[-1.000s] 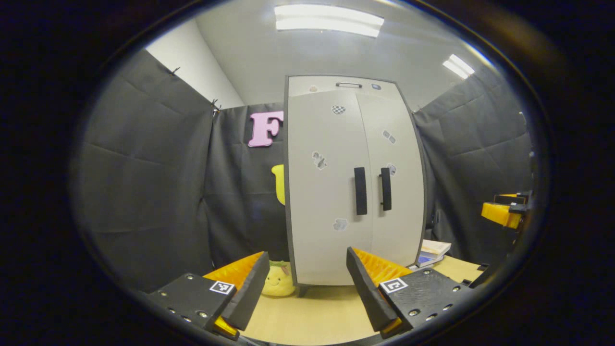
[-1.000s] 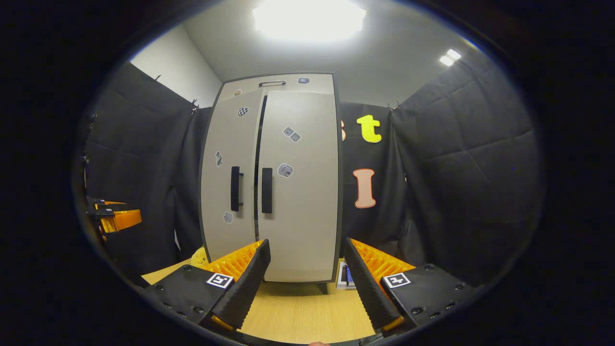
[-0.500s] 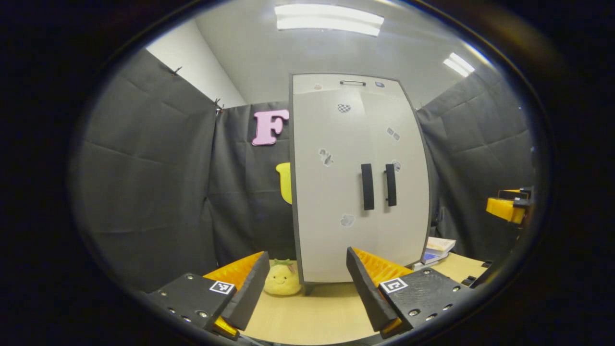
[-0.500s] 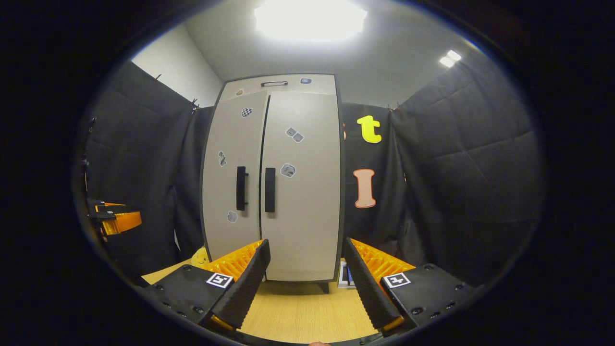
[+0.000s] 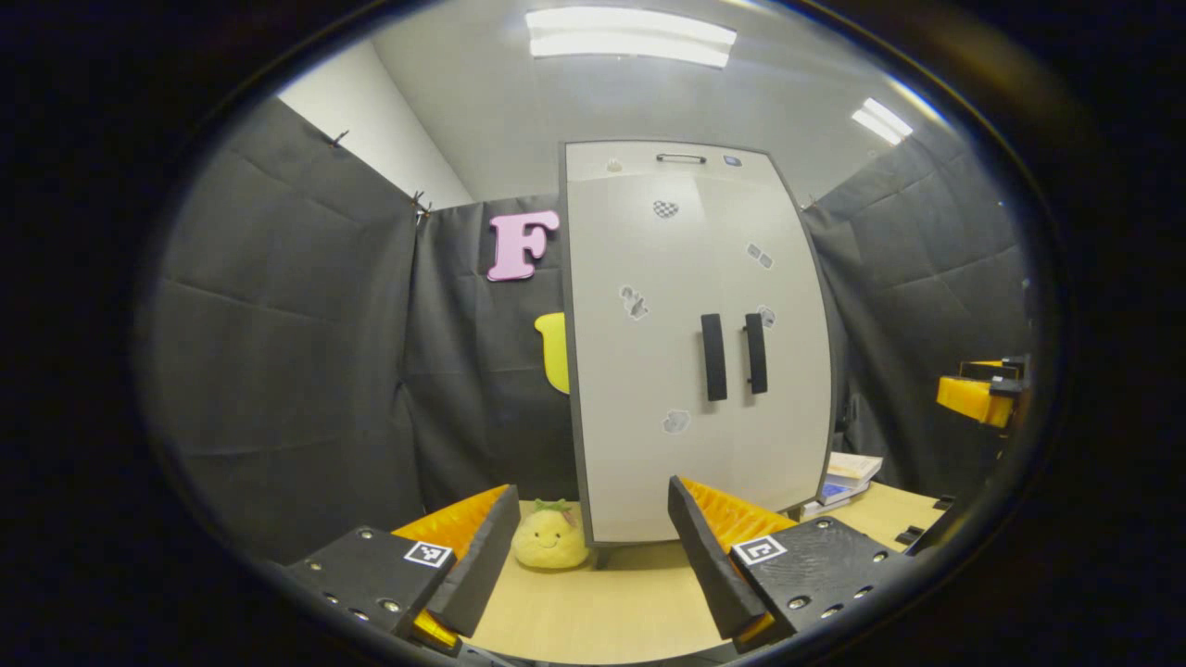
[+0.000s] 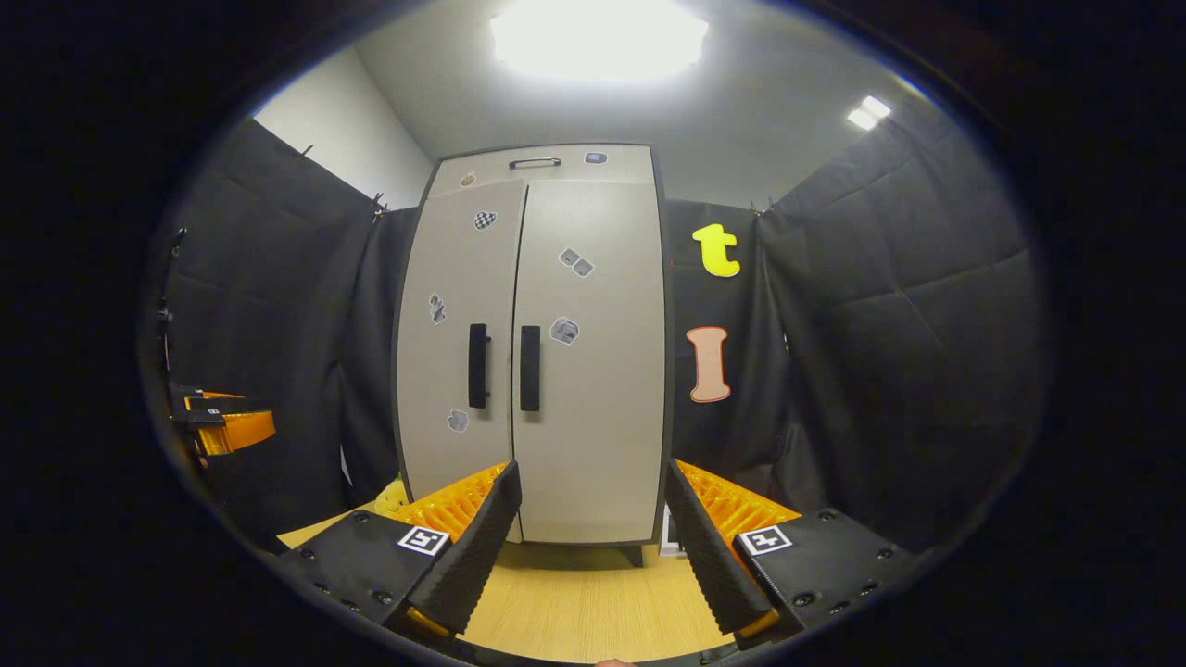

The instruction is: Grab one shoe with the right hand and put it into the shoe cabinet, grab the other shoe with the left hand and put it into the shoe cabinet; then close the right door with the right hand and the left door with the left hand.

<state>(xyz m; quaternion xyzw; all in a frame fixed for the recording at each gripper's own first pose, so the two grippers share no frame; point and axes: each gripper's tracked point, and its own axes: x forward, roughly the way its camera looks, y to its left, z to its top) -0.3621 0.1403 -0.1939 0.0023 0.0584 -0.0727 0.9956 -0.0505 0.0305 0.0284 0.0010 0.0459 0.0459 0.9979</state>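
Pale grey panels make up the shoe cabinet (image 6: 533,352), upright on the light wood table (image 6: 584,602), both doors looking shut; rigid, best worked by its black handles (image 6: 503,367). Black cloth walls surround it. Left gripper (image 5: 588,547) and right gripper (image 6: 593,547) gape wide, empty

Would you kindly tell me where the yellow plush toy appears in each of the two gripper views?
Left gripper view: the plush toy sits on the table at the cabinet's lower left corner.
Right gripper view: the plush toy peeks out low and left, beside the cabinet.
Shared landmark: the paired door handles.
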